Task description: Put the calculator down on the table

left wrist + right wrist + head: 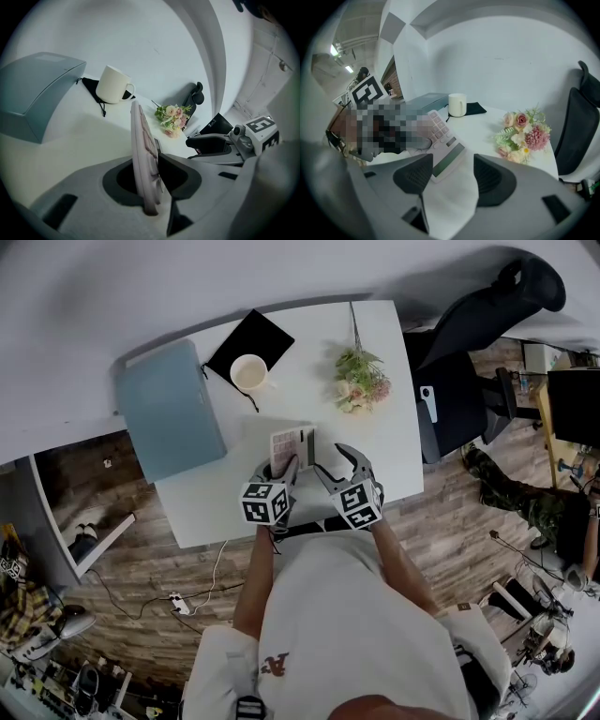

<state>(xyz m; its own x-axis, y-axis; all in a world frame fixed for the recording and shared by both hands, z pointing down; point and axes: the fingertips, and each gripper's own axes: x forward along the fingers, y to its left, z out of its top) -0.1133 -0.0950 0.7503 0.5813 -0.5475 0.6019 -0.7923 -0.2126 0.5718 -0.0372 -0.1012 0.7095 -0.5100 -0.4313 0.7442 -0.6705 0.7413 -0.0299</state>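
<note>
The calculator (pixel 292 447) sits near the front edge of the white desk (pixel 389 442), just below the middle of the head view. There its long axis runs roughly left to right, with the keys at the left and the dark display strip at the right end. In the right gripper view the calculator (pixel 443 143) runs diagonally from lower centre to upper left, display end nearest the camera. It is tipped up rather than flat. In the left gripper view it shows edge-on, its keyed face turned right. Whether its low edge touches the desk cannot be told.

The left tool (pixel 155 171) has its jaws nearly together, pinching the calculator at the key end. The right tool (pixel 453 171) is spread and empty, with bare desk between its jaws and the display corner just behind its left jaw.

In the head view both tools lie side by side at the desk's front edge, angled downward with the marker cubes uppermost. The left forearm (pixel 251 582) and right forearm (pixel 398 563) reach up from the lower frame.
</note>
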